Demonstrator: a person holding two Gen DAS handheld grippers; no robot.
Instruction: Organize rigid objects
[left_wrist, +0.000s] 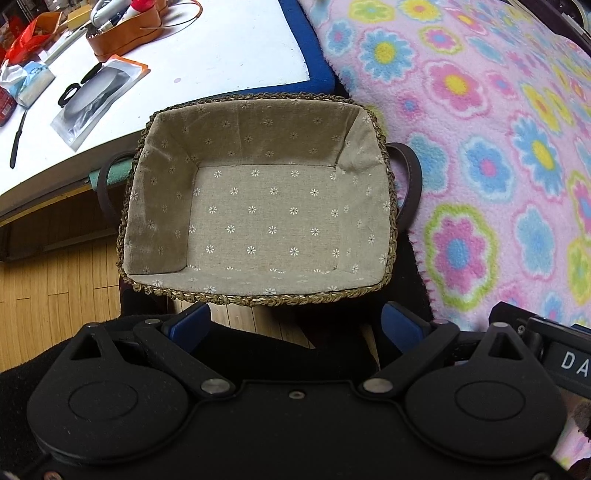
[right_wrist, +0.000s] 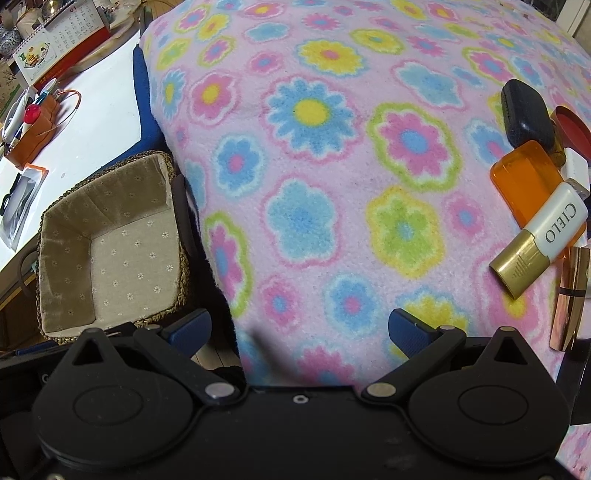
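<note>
— Where's the first item?

— The white-and-gold CIELO tube (right_wrist: 539, 240) lies far right of the right gripper (right_wrist: 299, 330), on the flowered blanket (right_wrist: 314, 184), resting against an orange case (right_wrist: 524, 181).

— Orientation?

— Long axis diagonal, gold cap nearest. Probably light, stiff and slick; grip across the middle.

— Grippers?

— Both wide open, empty. The left gripper (left_wrist: 295, 326) faces the empty lined basket (left_wrist: 255, 295).

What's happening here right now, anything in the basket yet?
Nothing yet. The basket sits empty beside the flowered blanket. Both grippers are open and hold nothing: the left gripper faces the basket, the right gripper hangs over the blanket. The items to sort lie in a cluster at the blanket's right edge: a dark case, an orange box, a CIELO tube and a lipstick. None has been picked up.
</note>
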